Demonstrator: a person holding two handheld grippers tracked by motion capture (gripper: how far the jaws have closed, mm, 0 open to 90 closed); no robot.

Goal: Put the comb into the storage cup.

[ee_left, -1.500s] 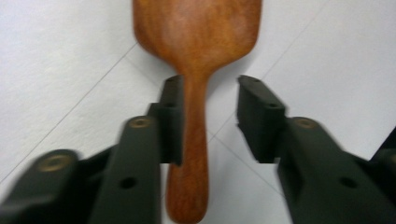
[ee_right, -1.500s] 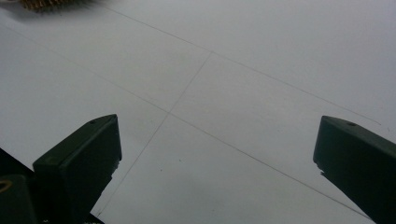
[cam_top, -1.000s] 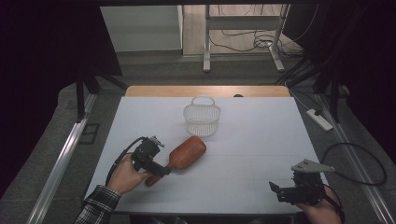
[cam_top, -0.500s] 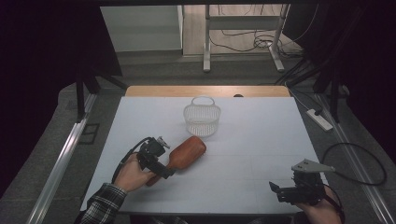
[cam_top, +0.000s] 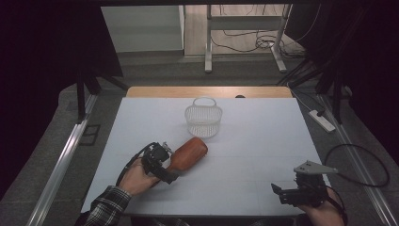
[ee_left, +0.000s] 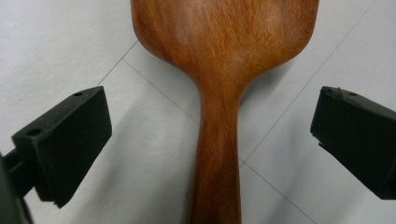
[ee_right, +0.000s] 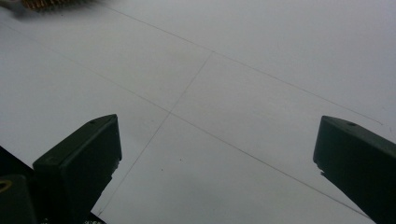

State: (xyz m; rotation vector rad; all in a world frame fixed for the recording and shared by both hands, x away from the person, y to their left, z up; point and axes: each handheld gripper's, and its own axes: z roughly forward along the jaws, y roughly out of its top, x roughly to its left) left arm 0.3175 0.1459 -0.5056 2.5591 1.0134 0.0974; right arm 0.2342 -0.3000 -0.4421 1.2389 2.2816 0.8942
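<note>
A brown wooden brush [ee_left: 219, 93] lies on the white table [ee_left: 60, 51], its narrow handle running up the middle and widening into a broad head at the top. The left tongs [ee_left: 212, 140] stand wide apart, one black jaw on each side of the handle, neither touching it. Thin lines cross the table.

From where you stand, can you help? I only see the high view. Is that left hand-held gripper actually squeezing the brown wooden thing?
Observer: No. In the left gripper view, the left hand-held gripper has both jaws spread wide, with gaps beside the wooden thing's narrow neck.
Operator: Is the wood smooth?
Observer: Up close it shows fine reddish grain and a polished sheen.
Operator: And the right hand-held gripper?
Observer: The right hand-held gripper is open too, with just the table's white surface between its jaws.
</note>
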